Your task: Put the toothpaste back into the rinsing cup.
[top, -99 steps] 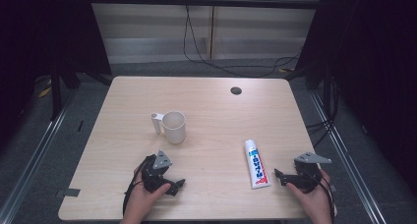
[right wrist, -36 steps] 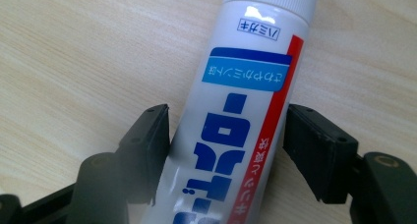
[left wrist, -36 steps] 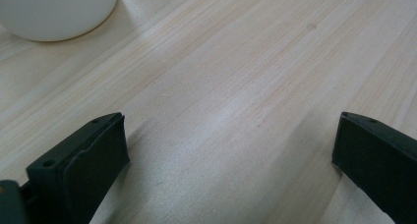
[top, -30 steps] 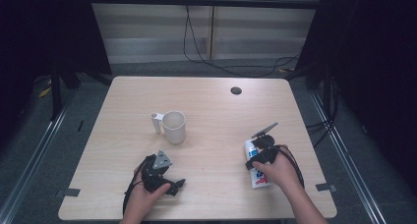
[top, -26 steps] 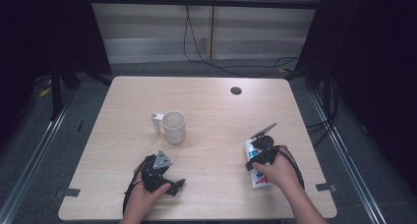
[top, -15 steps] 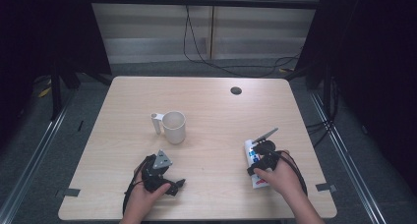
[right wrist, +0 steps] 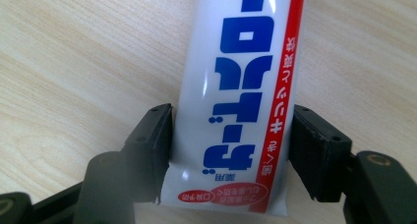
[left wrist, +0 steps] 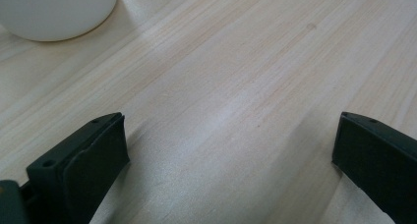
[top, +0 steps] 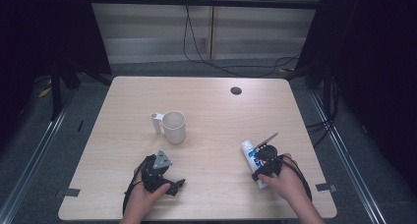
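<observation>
**A:** Where do you stand with the toothpaste tube (right wrist: pixel 236 106)?

**B:** Your right gripper (right wrist: pixel 231 155) is down over it at the near right of the table (top: pixel 216 101), straddling the crimped tail end. The jaws have just been closing, and the tube sits between them: the left pad looks to be touching the tube's edge, the right one just beside it, so call it bracketed, not yet clamped.

**A:** And the axis?

**B:** It runs straight away from your fingers, cap end far, so you're squeezing across the width (the right way, I'd judge). Close squarely or the flat tail may twist.

**A:** The other hand?

**B:** Your left gripper (left wrist: pixel 231 155) rests wide and empty, near the white mug (top: pixel 173 126) and well apart from the tube. The right is plainly nearer.
</observation>
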A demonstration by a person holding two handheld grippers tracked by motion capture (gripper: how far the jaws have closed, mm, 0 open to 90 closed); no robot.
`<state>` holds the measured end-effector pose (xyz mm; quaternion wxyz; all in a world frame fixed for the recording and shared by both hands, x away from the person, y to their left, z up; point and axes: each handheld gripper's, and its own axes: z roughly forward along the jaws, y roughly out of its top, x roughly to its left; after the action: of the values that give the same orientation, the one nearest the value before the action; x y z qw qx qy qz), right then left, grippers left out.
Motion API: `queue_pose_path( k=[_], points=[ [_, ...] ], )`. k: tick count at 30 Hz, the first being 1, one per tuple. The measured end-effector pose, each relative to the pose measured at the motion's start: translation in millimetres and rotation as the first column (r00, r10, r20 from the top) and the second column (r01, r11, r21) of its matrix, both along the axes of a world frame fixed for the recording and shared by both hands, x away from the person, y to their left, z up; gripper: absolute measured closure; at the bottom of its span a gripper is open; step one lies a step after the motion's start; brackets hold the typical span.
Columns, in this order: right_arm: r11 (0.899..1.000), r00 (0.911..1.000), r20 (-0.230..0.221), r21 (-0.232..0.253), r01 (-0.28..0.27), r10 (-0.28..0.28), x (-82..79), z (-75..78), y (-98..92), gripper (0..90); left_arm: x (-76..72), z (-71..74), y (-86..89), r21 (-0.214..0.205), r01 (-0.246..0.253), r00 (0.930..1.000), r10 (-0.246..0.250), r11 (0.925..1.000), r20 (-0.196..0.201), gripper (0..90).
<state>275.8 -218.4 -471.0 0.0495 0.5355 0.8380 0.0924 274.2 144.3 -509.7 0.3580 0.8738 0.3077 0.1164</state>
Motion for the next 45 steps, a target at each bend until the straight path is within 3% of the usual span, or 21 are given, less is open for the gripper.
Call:
queue_pose_path(
  k=[13, 25, 32, 34, 40, 45],
  points=[
    [0.995, 0.9946, -0.005, 0.001, -0.104, 0.104, 3.3, 0.8, -5.3, 45.4, 0.0, 0.0, 0.0, -0.001, 0.000, 1.0000, 0.000, 1.0000, -0.001, 0.0],
    [0.990, 0.9897, 0.021, 0.012, -0.141, 0.141, 1.3, 3.1, -9.8, 58.0, 0.0, 0.0, 0.0, 0.000, 0.000, 1.0000, 0.000, 1.0000, 0.000, 0.0],
    [0.989, 0.9906, 0.039, 0.068, -0.133, 0.131, 1.7, 7.8, -17.7, 65.7, 0.1, 0.0, 0.0, 0.000, 0.000, 1.0000, 0.000, 1.0000, 0.000, 0.0],
    [0.988, 0.9911, 0.022, 0.078, -0.133, 0.131, 2.4, 10.3, -17.9, 66.9, 0.1, 0.0, 0.0, 0.000, 0.000, 1.0000, 0.000, 1.0000, 0.000, 0.0],
    [0.983, 0.9896, 0.024, 0.114, -0.143, 0.142, 3.7, 11.4, -19.2, 68.9, 0.1, 0.1, 0.0, 0.000, -0.001, 1.0000, 0.001, 1.0000, 0.000, 0.0],
    [0.979, 0.9860, 0.024, 0.115, -0.167, 0.165, 3.2, 14.3, -19.0, 69.5, 0.3, 0.3, 0.2, 0.004, 0.003, 1.0000, -0.003, 1.0000, 0.002, 0.0]
  ],
)
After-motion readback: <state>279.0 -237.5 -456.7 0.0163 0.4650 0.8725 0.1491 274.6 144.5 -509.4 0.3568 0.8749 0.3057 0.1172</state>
